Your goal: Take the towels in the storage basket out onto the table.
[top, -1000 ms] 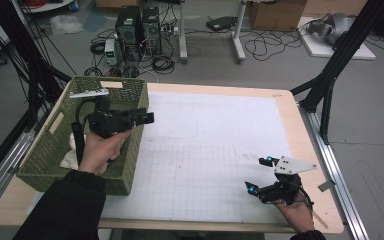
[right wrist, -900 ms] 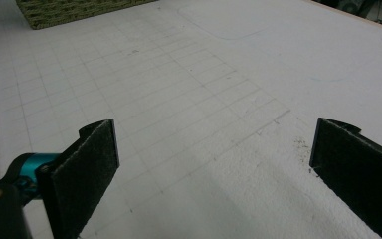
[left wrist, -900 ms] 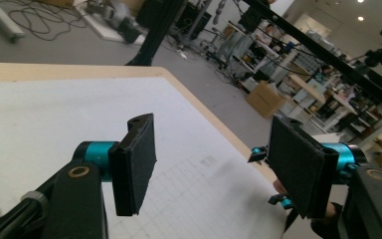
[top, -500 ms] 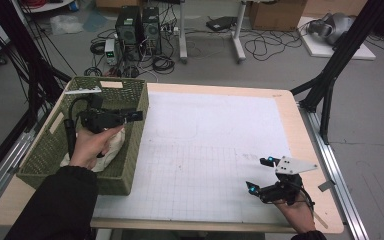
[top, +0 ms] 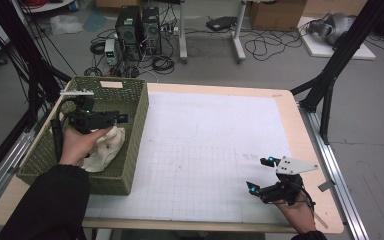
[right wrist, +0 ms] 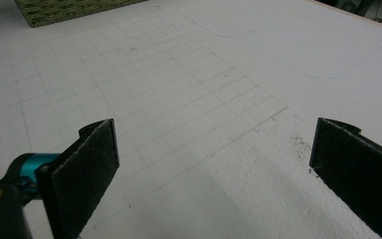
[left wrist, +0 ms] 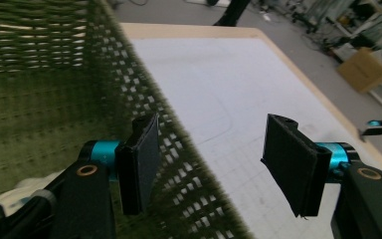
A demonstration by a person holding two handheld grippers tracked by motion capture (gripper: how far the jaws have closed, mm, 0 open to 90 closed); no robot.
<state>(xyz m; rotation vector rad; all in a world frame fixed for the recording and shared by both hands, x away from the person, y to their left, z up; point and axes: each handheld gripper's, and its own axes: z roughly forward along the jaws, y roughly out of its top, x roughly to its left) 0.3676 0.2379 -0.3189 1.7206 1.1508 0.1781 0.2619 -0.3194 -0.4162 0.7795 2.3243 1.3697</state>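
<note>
Left gripper [top: 121, 118] moved deeper over green basket [top: 136, 131], fingers wide, empty – reaching for cream cloth [top: 106, 148] inside. Right gripper [top: 260, 174] unmoved, far from basket, fingers open.

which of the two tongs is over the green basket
The left tongs, above the cream cloth in the basket; the right tongs hover over the white mat.

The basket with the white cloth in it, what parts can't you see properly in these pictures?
- White cloth, high view: the person's left hand and the left hand-held gripper cover part of it, so its shape is unclear.
- Green basket, left gripper view: the weave is blurred and the picture edges cut it off.
- Basket floor, high view: the near wall, the hand and the cloth hide most of it.
</note>
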